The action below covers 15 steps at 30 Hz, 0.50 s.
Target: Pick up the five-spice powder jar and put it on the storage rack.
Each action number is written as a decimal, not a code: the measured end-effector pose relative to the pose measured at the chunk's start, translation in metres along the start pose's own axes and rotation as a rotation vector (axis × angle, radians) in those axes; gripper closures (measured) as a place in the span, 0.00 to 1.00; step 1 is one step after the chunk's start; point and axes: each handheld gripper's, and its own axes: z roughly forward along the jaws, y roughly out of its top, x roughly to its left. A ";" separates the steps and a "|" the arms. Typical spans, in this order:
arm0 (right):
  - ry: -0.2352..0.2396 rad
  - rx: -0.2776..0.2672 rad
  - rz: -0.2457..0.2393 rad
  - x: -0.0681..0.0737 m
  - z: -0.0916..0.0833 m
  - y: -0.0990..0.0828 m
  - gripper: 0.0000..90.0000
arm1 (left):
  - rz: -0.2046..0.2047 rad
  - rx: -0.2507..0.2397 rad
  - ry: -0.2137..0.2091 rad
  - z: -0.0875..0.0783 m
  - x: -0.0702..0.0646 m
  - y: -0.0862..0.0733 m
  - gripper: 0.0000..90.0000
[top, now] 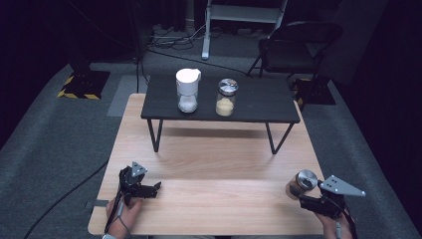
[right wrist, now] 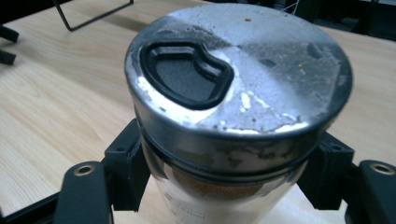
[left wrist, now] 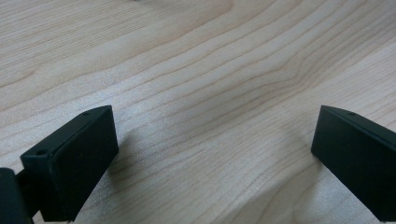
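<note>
Here the right gripper (top: 297,191) clamped a jar (right wrist: 233,107) below its steel lid (top: 306,179), while the left gripper (left wrist: 212,154) rested wide open on the table (top: 214,164).

Bare wood lies across the middle of the desk (top: 214,194), open between the left gripper (top: 158,186) and the right gripper (top: 293,191) with its spice jar (top: 303,182). Farther back, a black shelf (top: 259,102) spans the desk, carrying a white-lidded jar (top: 188,89) and a steel-lidded jar (top: 226,97); a low gap runs beneath it between wire legs (top: 155,135).
</note>
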 end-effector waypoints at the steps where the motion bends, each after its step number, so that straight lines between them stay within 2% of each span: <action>1: 0.002 0.001 0.000 -0.001 0.000 0.006 0.33 | 0.000 0.000 0.000 0.000 0.000 0.000 0.01; 15: 0.036 -0.023 -0.008 -0.019 0.016 0.084 0.33 | -0.002 0.001 0.004 0.000 -0.001 0.000 0.00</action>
